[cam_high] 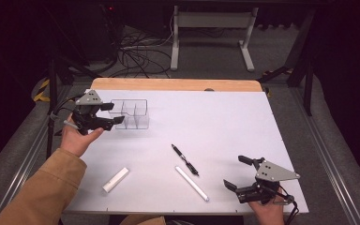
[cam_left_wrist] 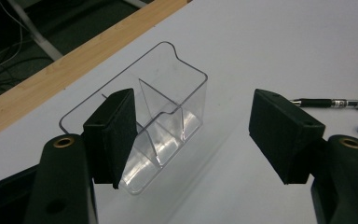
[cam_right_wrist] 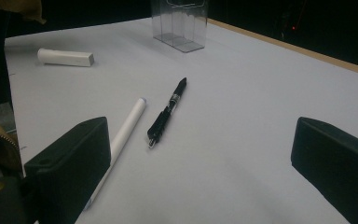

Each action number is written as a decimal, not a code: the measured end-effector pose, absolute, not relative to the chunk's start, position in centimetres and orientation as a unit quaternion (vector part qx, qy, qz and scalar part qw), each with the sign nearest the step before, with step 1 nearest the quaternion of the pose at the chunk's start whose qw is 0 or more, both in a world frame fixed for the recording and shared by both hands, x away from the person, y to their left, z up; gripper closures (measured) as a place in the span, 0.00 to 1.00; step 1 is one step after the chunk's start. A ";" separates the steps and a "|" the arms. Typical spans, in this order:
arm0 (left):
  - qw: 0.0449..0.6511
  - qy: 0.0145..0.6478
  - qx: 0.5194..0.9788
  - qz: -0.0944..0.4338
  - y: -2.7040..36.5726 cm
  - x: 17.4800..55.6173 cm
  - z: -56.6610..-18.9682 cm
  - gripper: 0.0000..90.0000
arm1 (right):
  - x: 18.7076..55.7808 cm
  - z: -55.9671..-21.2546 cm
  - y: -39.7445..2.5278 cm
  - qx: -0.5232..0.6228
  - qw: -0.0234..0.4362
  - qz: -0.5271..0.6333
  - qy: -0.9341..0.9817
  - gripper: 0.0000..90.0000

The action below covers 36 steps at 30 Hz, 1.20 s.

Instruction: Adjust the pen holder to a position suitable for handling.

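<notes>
A clear plastic organiser box [cam_high: 132,114] with dividers stands at the back left of the white table [cam_high: 225,122]. My left gripper [cam_high: 114,114] is open at the box's left end. In the left gripper view the left pad [cam_left_wrist: 112,135] overlaps the near end of the box [cam_left_wrist: 172,102], and I cannot tell if it touches. A black pen [cam_high: 184,159] and a long white pen [cam_high: 191,183] lie side by side in the front middle. My right gripper [cam_high: 234,171] is open just right of them, holding nothing. Its own view shows the black pen [cam_right_wrist: 168,114] and white pen [cam_right_wrist: 123,130] ahead.
A short white tube [cam_high: 116,179] lies at the front left, seen too in the right gripper view [cam_right_wrist: 65,57]. A wooden strip [cam_high: 178,84] borders the table's far edge. Cables and a stand's legs [cam_high: 211,37] are on the floor beyond.
</notes>
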State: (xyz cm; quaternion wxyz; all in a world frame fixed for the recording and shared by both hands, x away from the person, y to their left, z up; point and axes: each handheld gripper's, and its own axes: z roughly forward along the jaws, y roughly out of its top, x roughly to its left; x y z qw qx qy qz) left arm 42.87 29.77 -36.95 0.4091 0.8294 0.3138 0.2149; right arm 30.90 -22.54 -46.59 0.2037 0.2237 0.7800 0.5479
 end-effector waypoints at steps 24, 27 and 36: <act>0.354 0.331 0.852 0.199 29.6 47.1 -37.9 0.40 | 31.0 -46.7 -22.6 0.224 0.197 0.550 0.780 0.06; 0.340 0.330 0.858 0.199 29.5 47.5 -38.1 0.41 | 31.0 -46.7 -22.6 0.224 0.196 0.550 0.780 0.06; 0.305 0.324 0.874 0.196 29.0 48.1 -38.9 0.46 | 31.1 -46.8 -22.6 0.224 0.195 0.550 0.781 0.06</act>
